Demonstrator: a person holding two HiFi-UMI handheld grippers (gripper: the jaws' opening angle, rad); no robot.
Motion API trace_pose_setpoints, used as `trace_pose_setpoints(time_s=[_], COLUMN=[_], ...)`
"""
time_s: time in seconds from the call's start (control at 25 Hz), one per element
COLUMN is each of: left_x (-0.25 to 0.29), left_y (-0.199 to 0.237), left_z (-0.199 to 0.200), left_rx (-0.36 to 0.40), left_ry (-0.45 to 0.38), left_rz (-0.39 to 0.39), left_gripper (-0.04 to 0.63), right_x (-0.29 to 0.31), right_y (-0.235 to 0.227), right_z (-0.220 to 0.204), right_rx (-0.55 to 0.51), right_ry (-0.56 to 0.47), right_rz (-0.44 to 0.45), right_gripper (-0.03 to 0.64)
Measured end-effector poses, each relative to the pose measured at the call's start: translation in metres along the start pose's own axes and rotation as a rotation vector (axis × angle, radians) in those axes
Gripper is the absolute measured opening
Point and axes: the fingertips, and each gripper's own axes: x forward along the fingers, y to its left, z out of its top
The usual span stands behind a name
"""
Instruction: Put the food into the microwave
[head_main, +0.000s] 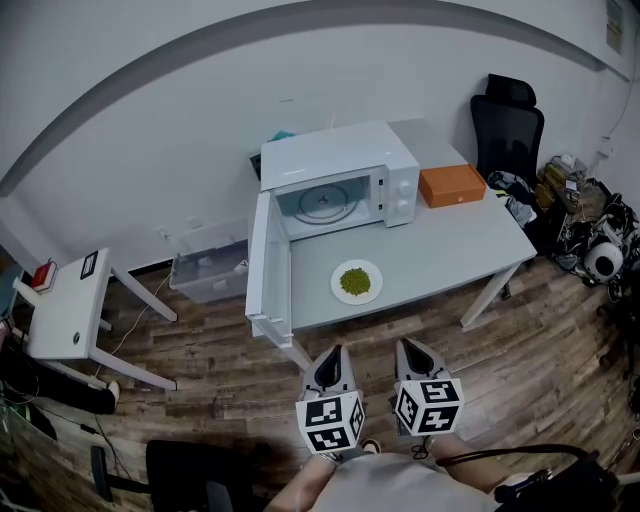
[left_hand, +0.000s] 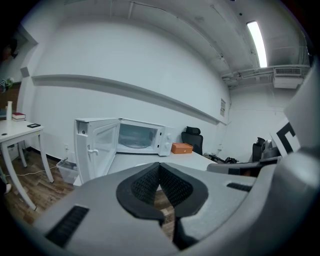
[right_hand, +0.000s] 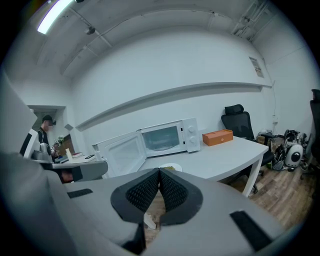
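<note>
The plate of green food (head_main: 357, 281) is set on the counter (head_main: 455, 240) just in front of the microwave (head_main: 345, 160), whose door (head_main: 267, 255) is swung wide for loading, while the left claw (head_main: 333, 353) and right claw (head_main: 408, 349) are held pressed together, empty, nearer and well apart from it.

White microwave (head_main: 340, 185) stood at the back of the worktop (head_main: 450, 245), its door (head_main: 268, 262) swung wide open to the left and the glass turntable (head_main: 322, 205) showing inside. A round white plate (head_main: 375, 291) heaped with green food (head_main: 354, 281) lay flat just before it, not touching.
</note>
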Motion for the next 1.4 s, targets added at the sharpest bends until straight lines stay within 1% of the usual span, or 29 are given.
trace_pose_setpoints(time_s=[0.36,0.56,0.96,1.4], left_x=[0.006,0.016,0.059,0.108], left_y=[-0.003,-0.004,0.005,0.022], left_z=[-0.006,-0.003,0.012,0.026], left_rx=[0.001,0.005,0.005,-0.017], left_ry=[0.022,0.023,0.008,0.023], left_rz=[0.0,-0.003,-0.011,0.001], left_gripper=[0.002,0.002,0.002,0.0], right_x=[0.003,0.012,0.05,0.097], right_y=[-0.014,-0.018,-0.031,-0.039], right_z=[-0.005,-0.002,0.02,0.043], right_rx=[0.022,0.025,0.003,-0.006], right_ry=[0.016,0.02,0.008,0.023], right_rz=[-0.017,-0.017,-0.016,-0.006], right_gripper=[0.017,0.017,0.017,0.017])
